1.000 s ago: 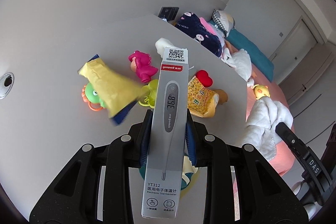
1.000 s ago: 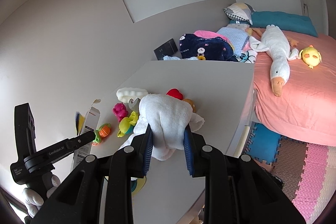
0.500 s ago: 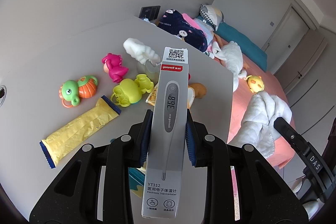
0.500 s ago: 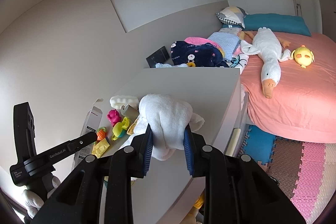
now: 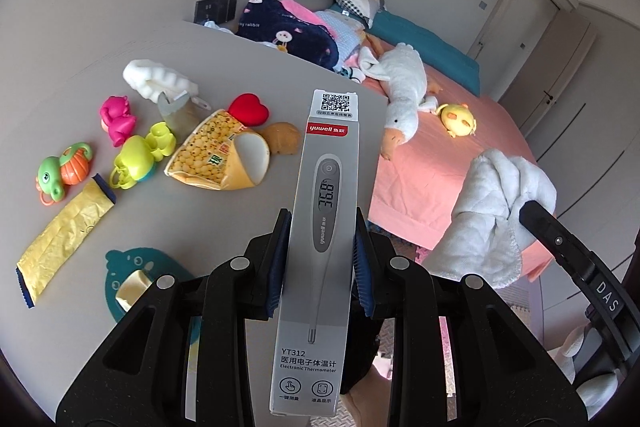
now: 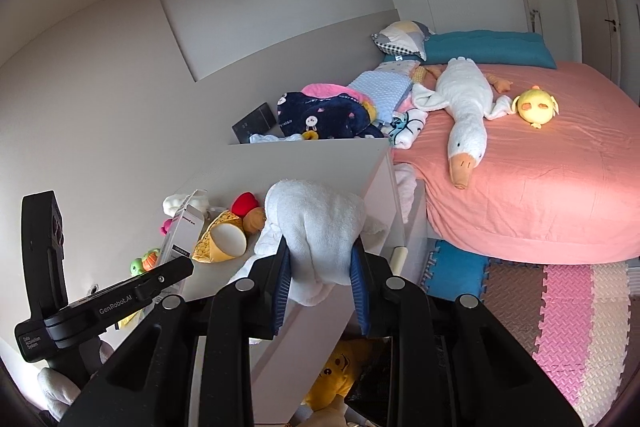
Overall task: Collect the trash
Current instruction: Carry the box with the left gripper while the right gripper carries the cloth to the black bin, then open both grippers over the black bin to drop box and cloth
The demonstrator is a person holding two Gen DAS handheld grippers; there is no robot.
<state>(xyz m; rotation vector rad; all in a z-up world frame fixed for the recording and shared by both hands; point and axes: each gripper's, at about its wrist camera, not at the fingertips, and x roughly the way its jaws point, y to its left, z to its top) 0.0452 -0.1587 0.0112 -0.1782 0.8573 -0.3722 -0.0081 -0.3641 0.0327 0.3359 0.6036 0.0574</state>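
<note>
Left tongs (image 5: 320,259): closed on the grey thermometer box (image 5: 320,227), which stands upright between the blue pads.
Right tongs (image 6: 320,275): clamped on a white cloth (image 6: 316,227), bunched and bulging above the pads.
Just changed: both tongs have drawn back and up from the table (image 5: 248,67); a second ago the left view sat close over the toys, now it takes in the whole tabletop and the bed (image 6: 540,167) to the right.
Yellow wrapper (image 5: 64,231): a second ago in mid-air ahead of the left tongs, now flat on the table, ahead and left of them.
Meaning: both loads look ready to carry off (no bin is in view).
Still to collect: wrapper and yellow snack bag (image 5: 216,155), ahead-left of the box.
</note>
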